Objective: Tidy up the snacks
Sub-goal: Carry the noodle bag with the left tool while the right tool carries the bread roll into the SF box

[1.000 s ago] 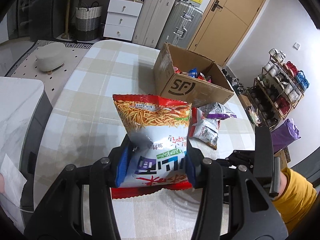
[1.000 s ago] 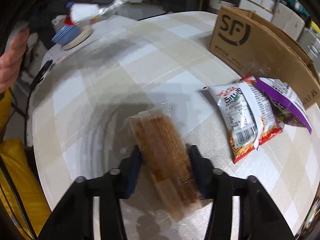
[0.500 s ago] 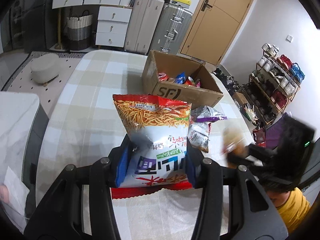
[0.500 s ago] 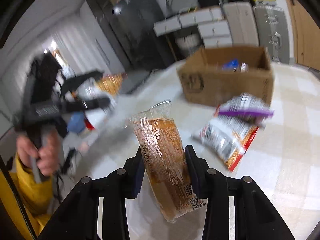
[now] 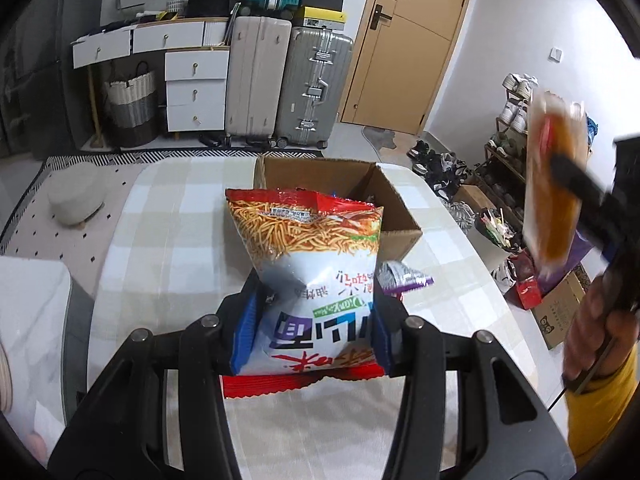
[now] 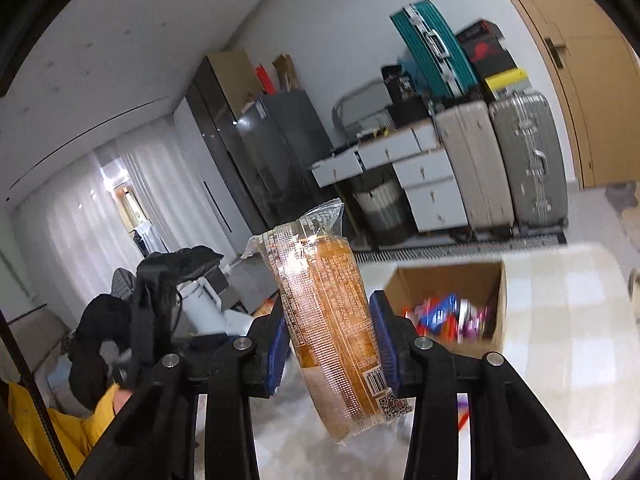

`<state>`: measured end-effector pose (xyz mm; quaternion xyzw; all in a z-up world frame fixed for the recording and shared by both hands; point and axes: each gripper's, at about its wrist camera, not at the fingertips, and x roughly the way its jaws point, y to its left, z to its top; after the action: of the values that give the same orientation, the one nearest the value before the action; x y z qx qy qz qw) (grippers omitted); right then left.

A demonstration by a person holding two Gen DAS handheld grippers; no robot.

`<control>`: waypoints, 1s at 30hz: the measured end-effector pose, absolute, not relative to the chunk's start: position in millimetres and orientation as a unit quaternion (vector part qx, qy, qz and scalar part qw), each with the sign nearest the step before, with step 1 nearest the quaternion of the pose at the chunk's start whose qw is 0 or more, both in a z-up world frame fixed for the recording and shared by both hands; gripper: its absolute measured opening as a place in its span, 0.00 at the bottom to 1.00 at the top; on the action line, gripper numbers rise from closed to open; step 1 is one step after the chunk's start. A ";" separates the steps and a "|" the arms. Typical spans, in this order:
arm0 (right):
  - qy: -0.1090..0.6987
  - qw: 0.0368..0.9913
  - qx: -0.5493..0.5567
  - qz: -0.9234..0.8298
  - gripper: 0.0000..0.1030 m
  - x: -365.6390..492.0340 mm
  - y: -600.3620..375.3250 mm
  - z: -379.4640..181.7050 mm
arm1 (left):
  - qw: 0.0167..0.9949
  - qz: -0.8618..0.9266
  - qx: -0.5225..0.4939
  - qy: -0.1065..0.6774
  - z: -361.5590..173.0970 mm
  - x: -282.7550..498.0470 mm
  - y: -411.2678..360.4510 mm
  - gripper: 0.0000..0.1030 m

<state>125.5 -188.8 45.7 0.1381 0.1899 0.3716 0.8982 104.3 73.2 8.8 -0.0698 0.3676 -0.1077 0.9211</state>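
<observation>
My left gripper (image 5: 312, 324) is shut on a white and red bag of noodle snacks (image 5: 308, 264), held upside down above the checked table (image 5: 180, 220). Behind the bag stands the open cardboard box (image 5: 396, 200). My right gripper (image 6: 330, 340) is shut on a clear-wrapped brown cake pack (image 6: 328, 308), lifted high in the air. That same pack (image 5: 554, 184) shows blurred at the right of the left wrist view. In the right wrist view the box (image 6: 448, 280) holds several colourful snack packets (image 6: 444, 316).
A purple and silver packet (image 5: 404, 278) lies on the table right of the noodle bag. Suitcases (image 5: 288, 80), white drawers (image 5: 196, 92) and a wooden door (image 5: 408, 40) stand beyond the table. A shoe rack (image 5: 516, 128) is at the right. A person's yellow sleeve (image 5: 600, 400) shows.
My right gripper has lifted the cake pack off the table, high into the air, and tilted up toward level. My left gripper has risen a little with the noodle bag, toward the box.
</observation>
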 end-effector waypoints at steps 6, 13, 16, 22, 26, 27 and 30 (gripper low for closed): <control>0.173 0.910 0.112 0.359 0.38 153.1 -188.3 88.1 | 0.923 -0.115 -0.060 0.362 25.0 136.3 59.5 0.43; 0.218 0.907 0.088 0.349 0.38 218.9 -167.8 78.3 | 0.927 -0.123 -0.056 0.350 44.1 180.3 46.2 0.43; 0.235 0.903 0.082 0.351 0.38 246.3 -158.7 64.6 | 0.923 -0.114 -0.058 0.363 39.4 213.7 42.9 0.43; 0.257 0.900 0.092 0.340 0.38 287.0 -152.4 35.1 | 0.908 -0.103 -0.067 0.400 6.7 279.5 31.5 0.43; 0.282 0.896 0.100 0.328 0.38 308.7 -151.6 12.2 | 0.900 -0.097 -0.068 0.420 -16.7 310.6 23.0 0.43; 0.288 0.894 0.099 0.328 0.38 314.8 -151.3 8.2 | 0.898 -0.098 -0.067 0.423 -21.9 316.1 22.0 0.43; 0.302 0.893 0.093 0.321 0.38 327.5 -151.3 -3.5 | 0.894 -0.095 -0.066 0.432 -37.2 326.3 20.9 0.43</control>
<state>327.5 -151.3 -3.5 0.0928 0.3021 0.3205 0.8930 326.3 20.9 -37.2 -0.0661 0.4325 -0.0950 0.8942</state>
